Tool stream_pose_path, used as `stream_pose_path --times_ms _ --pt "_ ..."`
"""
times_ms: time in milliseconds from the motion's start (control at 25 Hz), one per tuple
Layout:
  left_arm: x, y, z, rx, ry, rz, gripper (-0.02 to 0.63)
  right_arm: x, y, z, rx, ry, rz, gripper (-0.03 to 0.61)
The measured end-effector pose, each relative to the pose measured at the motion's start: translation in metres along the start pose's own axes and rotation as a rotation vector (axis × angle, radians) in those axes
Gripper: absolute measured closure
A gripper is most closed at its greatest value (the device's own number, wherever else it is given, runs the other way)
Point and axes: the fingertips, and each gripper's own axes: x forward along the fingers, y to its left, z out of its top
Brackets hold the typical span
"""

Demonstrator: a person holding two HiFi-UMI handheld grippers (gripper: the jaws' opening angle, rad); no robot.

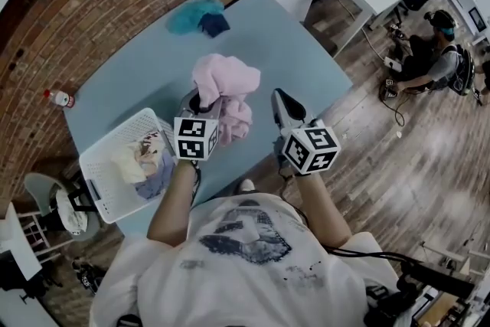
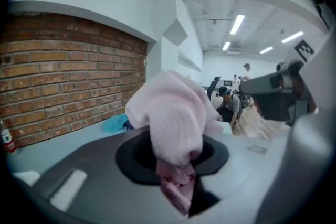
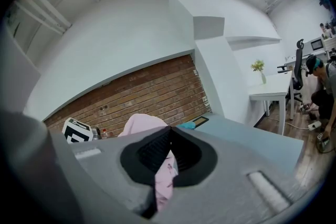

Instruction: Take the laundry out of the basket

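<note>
Since the left gripper [image 2: 176, 162] and right gripper [image 3: 164, 162] each have fingers clamped on the pink garment [image 1: 230, 80], hanging above the bench [image 1: 138, 65] just beside the basket [image 1: 93, 174], lower it level, then release together.

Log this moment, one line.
left gripper: shut on pink cloth | right gripper: shut on pink cloth | pink cloth: over table | basket: laundry inside

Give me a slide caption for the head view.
Left gripper and right gripper pinch a pink garment over the blue table; white basket nearby, laundry inside.
</note>
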Motion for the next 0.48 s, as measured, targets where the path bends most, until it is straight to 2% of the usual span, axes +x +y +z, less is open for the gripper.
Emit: stream_pose_path --times_ms 320,480 --pt "0.020 0.012 -0.038 -0.058 0.049 0.051 0.494 0.010 0.000 -0.018 0.008 0.038 0.000 0.580" --pt "0.028 0.019 -0.053 -0.088 0.068 0.101 0.486 0.011 0.002 -0.027 0.013 0.058 0.005 0.580"
